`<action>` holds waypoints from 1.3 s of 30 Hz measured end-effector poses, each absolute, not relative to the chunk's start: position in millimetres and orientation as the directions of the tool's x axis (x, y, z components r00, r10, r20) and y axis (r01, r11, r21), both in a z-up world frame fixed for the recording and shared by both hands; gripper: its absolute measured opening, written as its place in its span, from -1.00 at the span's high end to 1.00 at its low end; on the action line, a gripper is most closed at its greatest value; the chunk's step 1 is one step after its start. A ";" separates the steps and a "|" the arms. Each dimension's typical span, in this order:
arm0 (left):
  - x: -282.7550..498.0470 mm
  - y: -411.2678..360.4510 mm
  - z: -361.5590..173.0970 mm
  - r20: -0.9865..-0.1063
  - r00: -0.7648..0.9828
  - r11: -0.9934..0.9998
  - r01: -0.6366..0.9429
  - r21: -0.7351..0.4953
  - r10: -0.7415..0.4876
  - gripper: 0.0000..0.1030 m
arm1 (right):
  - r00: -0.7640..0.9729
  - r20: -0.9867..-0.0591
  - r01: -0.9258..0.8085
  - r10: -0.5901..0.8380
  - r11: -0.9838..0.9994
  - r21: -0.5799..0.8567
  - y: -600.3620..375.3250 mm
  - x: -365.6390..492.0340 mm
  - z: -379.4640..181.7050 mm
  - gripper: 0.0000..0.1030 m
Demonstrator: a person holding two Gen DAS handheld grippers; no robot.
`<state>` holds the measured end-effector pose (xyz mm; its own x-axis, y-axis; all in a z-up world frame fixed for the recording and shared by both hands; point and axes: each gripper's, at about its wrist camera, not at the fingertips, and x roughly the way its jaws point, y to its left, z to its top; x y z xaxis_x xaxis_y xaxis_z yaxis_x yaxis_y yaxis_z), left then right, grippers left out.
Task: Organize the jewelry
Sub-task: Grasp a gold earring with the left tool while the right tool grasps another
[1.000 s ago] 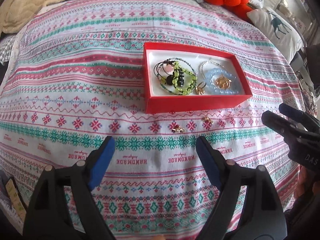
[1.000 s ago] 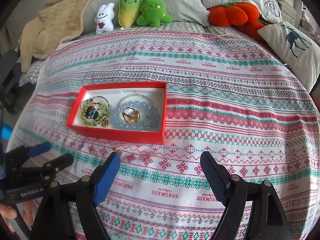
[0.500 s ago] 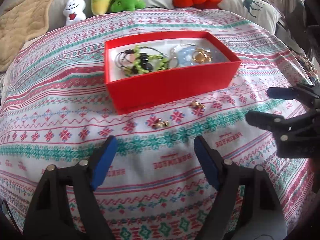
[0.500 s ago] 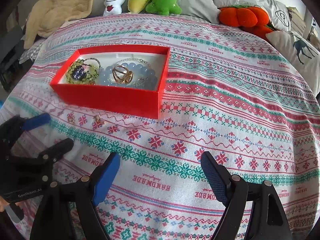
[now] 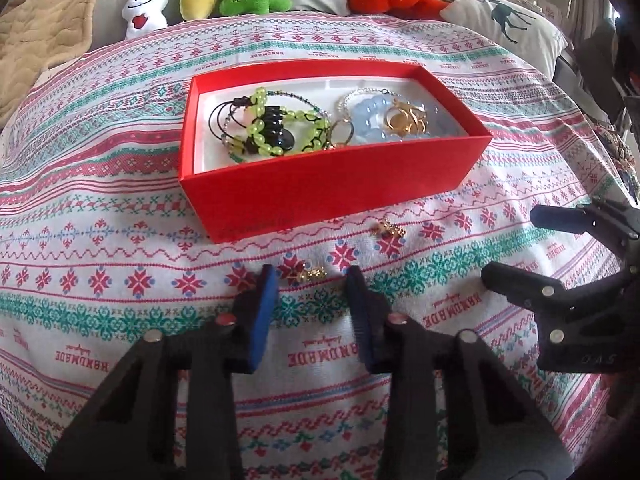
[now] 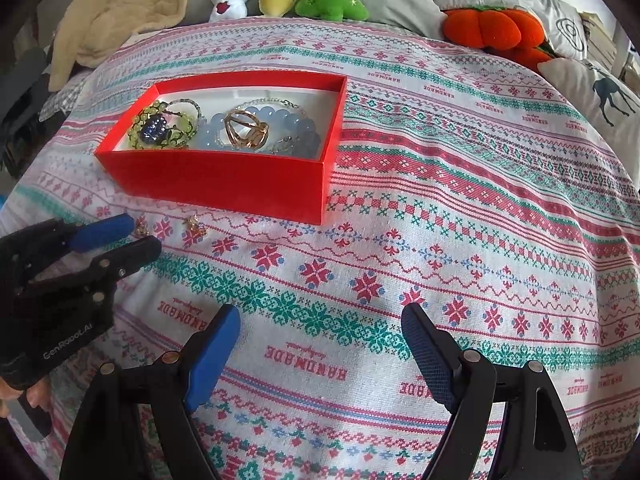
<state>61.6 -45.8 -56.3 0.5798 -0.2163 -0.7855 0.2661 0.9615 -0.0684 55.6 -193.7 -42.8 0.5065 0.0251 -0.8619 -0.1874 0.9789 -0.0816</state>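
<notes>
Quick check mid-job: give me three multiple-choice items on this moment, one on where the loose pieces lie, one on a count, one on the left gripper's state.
1. Where do the loose gold earrings lie?
A. inside the box
B. on the blanket in front of the box
C. on a pillow

2. How many loose pieces lie outside the box?
A. one
B. two
C. four

3. The left gripper is
A. open around one earring
B. shut on a bracelet
C. inside the box

B: both sit on the blanket before the red box.
B: near earring, far earring.
A: left gripper brackets the near earring, fingers apart.
</notes>
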 end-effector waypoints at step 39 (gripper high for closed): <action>48.1 -21.0 -39.7 -0.794 0.554 0.952 0.292 -0.096 -0.250 0.38 | 0.520 -0.829 -0.313 0.208 0.949 0.042 -129.6 91.9 -50.0 0.88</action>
